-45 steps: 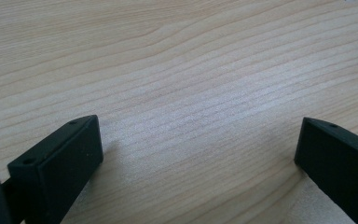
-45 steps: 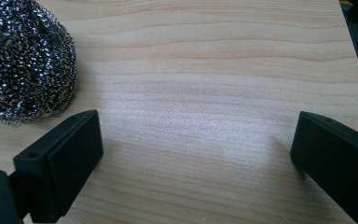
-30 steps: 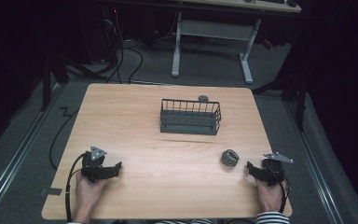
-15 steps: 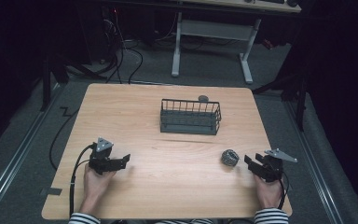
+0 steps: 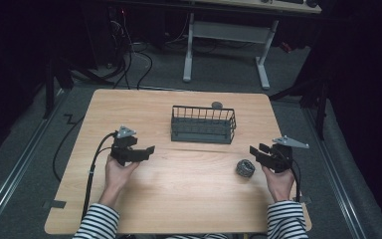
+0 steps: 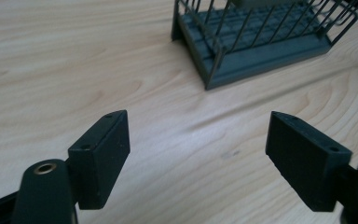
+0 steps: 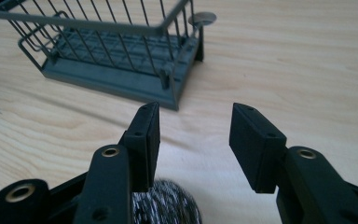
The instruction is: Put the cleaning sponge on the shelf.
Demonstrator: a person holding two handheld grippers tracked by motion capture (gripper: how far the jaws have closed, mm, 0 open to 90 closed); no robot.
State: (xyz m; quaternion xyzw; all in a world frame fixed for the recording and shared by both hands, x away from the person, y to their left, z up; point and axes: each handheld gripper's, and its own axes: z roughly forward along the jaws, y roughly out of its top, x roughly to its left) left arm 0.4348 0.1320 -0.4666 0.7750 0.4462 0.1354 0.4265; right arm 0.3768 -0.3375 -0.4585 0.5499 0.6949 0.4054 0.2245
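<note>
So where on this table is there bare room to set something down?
Bare wood lies left of the wire basket, out to the table edge, and along the near middle between the two hands. It is tighter at the right, where the steel scourer sits beside the right gripper.

Pale wood-grain table [image 5: 179, 194]; dark grey wire basket [image 5: 203, 124]; mottled grey-and-black scouring ball [image 5: 245, 168]; black grippers, left [image 5: 146, 151] and right [image 5: 256, 150]; black-and-white striped sleeves [image 5: 97, 224].
</note>
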